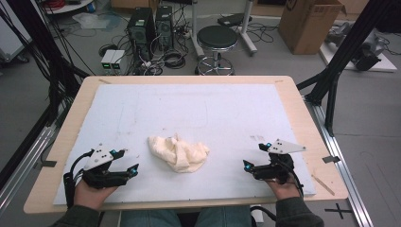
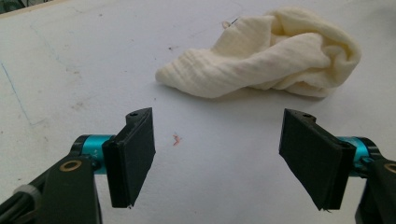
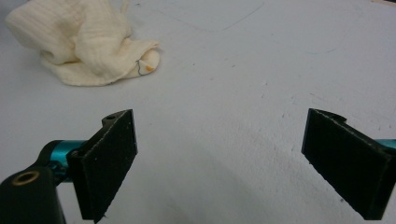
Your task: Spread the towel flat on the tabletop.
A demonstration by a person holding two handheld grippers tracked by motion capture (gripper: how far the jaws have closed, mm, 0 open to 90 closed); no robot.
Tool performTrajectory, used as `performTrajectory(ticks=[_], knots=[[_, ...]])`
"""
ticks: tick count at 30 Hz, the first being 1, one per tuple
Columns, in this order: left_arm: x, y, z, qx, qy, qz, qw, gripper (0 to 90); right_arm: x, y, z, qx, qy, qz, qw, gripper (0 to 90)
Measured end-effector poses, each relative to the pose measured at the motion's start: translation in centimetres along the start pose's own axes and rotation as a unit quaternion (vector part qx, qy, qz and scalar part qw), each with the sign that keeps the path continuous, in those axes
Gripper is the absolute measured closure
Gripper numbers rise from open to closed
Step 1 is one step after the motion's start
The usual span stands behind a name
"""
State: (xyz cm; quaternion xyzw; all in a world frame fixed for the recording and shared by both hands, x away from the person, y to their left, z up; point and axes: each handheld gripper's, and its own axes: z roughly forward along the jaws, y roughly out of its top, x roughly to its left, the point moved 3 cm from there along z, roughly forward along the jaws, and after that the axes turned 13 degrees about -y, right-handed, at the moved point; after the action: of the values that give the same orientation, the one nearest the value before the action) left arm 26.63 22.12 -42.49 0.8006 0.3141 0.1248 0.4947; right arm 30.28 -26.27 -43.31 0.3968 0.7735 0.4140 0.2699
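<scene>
White mat (image 1: 227,109); both grippers low, jaws wide.

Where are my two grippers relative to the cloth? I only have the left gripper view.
Observer: The cloth lies crumpled between them; the left gripper is on its left, the right gripper on its right, neither touching it.
Operator: Is the right one open?
Observer: Yes, its jaws stand wide apart over bare white mat.
Operator: Any marks on the cloth's far side?
Observer: A small orange spot near one folded edge.
</scene>
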Motion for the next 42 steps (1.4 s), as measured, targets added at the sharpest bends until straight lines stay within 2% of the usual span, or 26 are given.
performTrajectory(ticks=[3, 12, 24, 32, 36, 39, 42], knots=[[0.2, 0.1, 0.3, 0.0, -0.002, -0.003, 1.0, 27.1, -0.1, -0.1, 0.2, 0.003, 0.003, 0.006, 1.0, 9.6], [0.0, 0.0, 0.2, 0.001, -0.002, -0.002, 1.0, 27.3, -0.1, -0.1, 0.2, 0.003, 0.004, 0.001, 1.0, 9.6], [-0.3, 0.0, 0.2, 0.002, -0.007, 0.003, 1.0, 27.3, -0.1, -0.2, -0.2, 0.002, 0.002, 0.008, 1.0, 9.6], [-0.1, 0.0, 0.3, -0.002, -0.005, -0.002, 1.0, 27.2, -0.2, -0.1, 0.0, 0.002, 0.004, 0.006, 1.0, 9.6], [0.0, 0.0, 0.3, -0.002, -0.004, -0.003, 1.0, 27.2, -0.1, 0.1, 0.3, 0.003, 0.005, 0.001, 1.0, 9.6], [0.0, 0.0, 0.4, -0.003, -0.005, -0.005, 1.0, 27.2, -0.1, 0.6, 0.6, 0.004, 0.011, 0.006, 0.9999, 9.6], [0.0, 0.1, 0.5, -0.004, -0.003, -0.004, 1.0, 27.2, 0.3, 1.4, 0.9, 0.004, 0.022, 0.0, 0.9997, 9.6]])
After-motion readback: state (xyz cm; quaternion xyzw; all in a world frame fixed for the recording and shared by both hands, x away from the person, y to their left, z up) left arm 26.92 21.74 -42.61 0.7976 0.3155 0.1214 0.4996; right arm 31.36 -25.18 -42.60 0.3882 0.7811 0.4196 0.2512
